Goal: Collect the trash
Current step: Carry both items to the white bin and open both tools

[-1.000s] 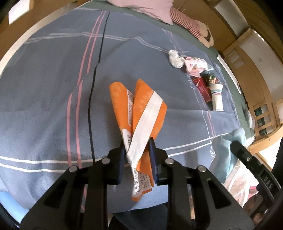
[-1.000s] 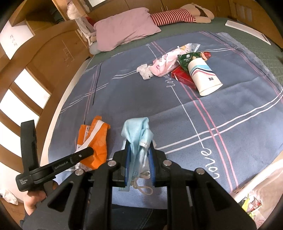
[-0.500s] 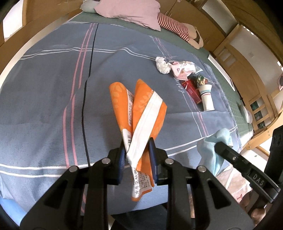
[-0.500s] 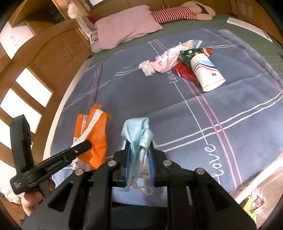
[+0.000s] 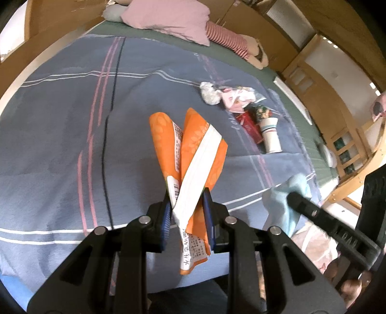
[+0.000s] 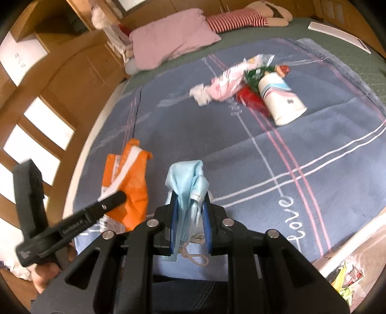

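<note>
My left gripper is shut on an orange and white wrapper, held above the near edge of the bed; the wrapper also shows in the right wrist view. My right gripper is shut on a crumpled light blue face mask, which also shows in the left wrist view. More trash lies in a pile on the blue blanket: a paper cup, a red packet, a green wrapper, a pink wrapper and a white tissue.
A pink pillow and a striped stuffed toy lie at the head of the bed. Wooden walls surround the bed. A plastic bag with trash sits below the bed's near right edge.
Both grippers have moved back and up from the bed, each still holding its item. The trash pile has not moved.
</note>
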Action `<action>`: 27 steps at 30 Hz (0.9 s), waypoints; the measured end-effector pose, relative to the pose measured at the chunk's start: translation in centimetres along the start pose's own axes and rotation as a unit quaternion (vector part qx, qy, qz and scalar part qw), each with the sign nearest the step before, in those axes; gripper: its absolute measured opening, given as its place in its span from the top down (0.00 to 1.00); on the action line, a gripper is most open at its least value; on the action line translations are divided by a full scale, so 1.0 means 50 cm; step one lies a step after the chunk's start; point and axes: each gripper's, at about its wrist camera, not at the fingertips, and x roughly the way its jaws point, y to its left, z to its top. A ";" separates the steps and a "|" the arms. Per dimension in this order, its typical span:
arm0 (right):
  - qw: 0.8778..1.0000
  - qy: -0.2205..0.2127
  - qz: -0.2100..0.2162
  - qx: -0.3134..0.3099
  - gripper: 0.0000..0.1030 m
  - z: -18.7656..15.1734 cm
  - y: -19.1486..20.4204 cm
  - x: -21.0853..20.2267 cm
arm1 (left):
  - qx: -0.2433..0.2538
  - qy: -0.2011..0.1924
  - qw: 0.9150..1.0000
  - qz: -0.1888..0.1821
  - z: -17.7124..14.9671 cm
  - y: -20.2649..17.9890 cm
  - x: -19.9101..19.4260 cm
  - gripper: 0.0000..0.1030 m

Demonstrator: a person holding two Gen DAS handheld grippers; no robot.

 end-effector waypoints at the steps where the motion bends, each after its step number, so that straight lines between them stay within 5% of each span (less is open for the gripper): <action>1: 1.000 -0.005 0.002 0.000 0.81 0.002 -0.003 -0.008 | 0.002 -0.002 1.000 -0.007 0.000 -0.002 -0.003 0.76; 7: 0.999 -0.049 0.007 -0.007 0.81 0.027 -0.039 -0.110 | 0.012 -0.012 0.999 -0.028 0.000 -0.020 -0.012 0.76; 13: 0.999 -0.049 -0.002 -0.015 0.81 0.027 -0.123 -0.231 | 0.032 -0.010 0.997 -0.075 -0.008 -0.075 -0.011 0.76; 19: 0.997 0.042 -0.054 -0.029 0.81 -0.052 -0.228 -0.302 | 0.070 0.008 0.984 -0.161 -0.038 -0.172 -0.019 0.76; 21: 0.994 0.078 -0.065 -0.027 0.76 -0.087 -0.259 -0.304 | 0.091 0.016 0.978 -0.184 -0.056 -0.211 -0.018 0.76; 23: 0.994 0.084 -0.073 -0.016 0.46 -0.115 -0.288 -0.316 | 0.107 0.028 0.973 -0.205 -0.078 -0.245 -0.015 0.76; 25: 0.996 0.053 -0.076 0.015 0.34 -0.124 -0.323 -0.353 | 0.123 0.043 0.965 -0.225 -0.103 -0.281 -0.007 0.76; 27: 0.996 0.009 -0.071 0.052 0.33 -0.117 -0.354 -0.396 | 0.143 0.061 0.957 -0.245 -0.132 -0.319 0.003 0.76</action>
